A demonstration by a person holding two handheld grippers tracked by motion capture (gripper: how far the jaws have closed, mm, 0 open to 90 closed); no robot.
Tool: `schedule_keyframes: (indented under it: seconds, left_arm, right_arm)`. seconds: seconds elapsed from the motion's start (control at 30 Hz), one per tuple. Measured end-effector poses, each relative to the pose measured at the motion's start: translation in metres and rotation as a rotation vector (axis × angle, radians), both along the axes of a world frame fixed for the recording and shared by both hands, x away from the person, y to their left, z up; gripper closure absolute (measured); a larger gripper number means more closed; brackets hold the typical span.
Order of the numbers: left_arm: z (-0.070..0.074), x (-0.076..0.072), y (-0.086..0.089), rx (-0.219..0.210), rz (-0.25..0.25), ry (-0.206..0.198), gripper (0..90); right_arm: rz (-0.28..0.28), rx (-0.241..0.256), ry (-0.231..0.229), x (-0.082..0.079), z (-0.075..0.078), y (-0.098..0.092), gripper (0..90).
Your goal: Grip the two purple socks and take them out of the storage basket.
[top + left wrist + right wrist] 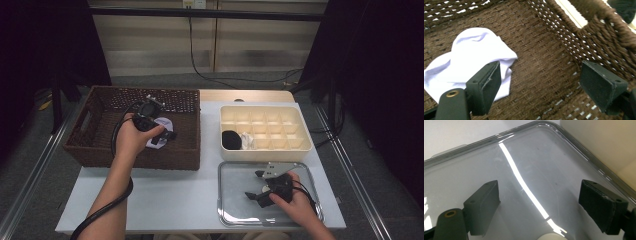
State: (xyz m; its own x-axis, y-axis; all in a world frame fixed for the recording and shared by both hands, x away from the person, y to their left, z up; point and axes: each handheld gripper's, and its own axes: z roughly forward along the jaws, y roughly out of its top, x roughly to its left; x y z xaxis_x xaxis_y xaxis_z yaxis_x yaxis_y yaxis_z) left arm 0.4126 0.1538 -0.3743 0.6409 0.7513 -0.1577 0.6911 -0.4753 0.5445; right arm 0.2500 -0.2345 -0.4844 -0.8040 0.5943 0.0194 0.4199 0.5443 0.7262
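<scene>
A white sock [161, 124] [466, 65] lies crumpled on the floor of the brown woven basket [100, 145] [544, 62]. My left gripper [166, 138] [541, 82] hangs inside the basket, open, its left pad just over the sock's edge and nothing between the jaws. Over the shiny metal tray [235, 175] [529, 170] at the front right, my right gripper [254, 185] [539, 200] stands open and holds nothing. A black rolled sock [231, 140] and a white one [247, 140] sit in the cream divided box [300, 146].
The cream box [604, 145] stands just behind the tray, and the basket sits to the left of both. A black cable [210, 75] runs down the wall behind the table. Bare white tabletop [165, 195] lies in front of the basket.
</scene>
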Motion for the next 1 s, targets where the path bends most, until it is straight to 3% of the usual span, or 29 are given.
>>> schedule_keyframes:
  seconds: [0.5,0.77,1.0]
  left_arm:
    - [-0.009,0.023,0.001,-0.022,0.026,0.011,17.2]
    - [-0.010,0.032,0.001,-0.004,0.027,0.007,17.2]
    - [-0.017,0.043,0.000,0.006,0.039,0.030,17.2]
  right_arm:
    - [0.000,0.000,0.000,0.000,0.000,0.000,16.6]
    - [0.000,0.000,0.000,0.000,0.000,0.000,16.5]
    - [0.001,0.000,0.000,0.000,0.000,0.000,16.5]
